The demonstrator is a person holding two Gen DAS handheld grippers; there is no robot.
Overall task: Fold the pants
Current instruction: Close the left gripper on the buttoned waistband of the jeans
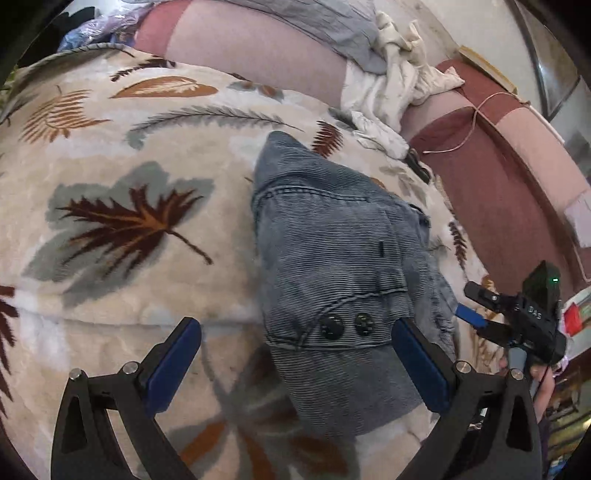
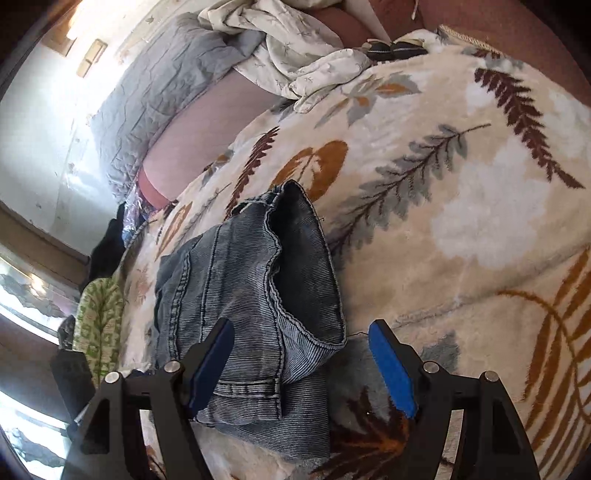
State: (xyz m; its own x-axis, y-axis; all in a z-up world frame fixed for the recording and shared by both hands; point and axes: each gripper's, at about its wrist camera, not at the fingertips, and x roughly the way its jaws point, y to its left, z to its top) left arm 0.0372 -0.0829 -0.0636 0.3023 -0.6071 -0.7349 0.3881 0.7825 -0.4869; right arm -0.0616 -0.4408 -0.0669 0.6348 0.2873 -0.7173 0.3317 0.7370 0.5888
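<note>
Blue-grey denim pants (image 1: 332,258) lie bunched on a cream blanket with a leaf print (image 1: 129,184). In the left wrist view my left gripper (image 1: 295,328) is open just above the waistband, whose two dark buttons (image 1: 347,325) sit between its blue pads. My right gripper (image 1: 472,304) shows at the pants' right edge. In the right wrist view my right gripper (image 2: 301,332) stands open over the pants (image 2: 251,280). A folded denim edge lies between its fingers, and neither pad presses on the cloth.
A crumpled white cloth (image 1: 391,85) and a grey quilt (image 1: 332,29) lie at the far side on a pink and maroon sheet (image 1: 480,177). A cord (image 1: 476,122) and a book (image 1: 487,70) lie at the right. A green patterned garment (image 2: 99,317) hangs off the blanket's left edge.
</note>
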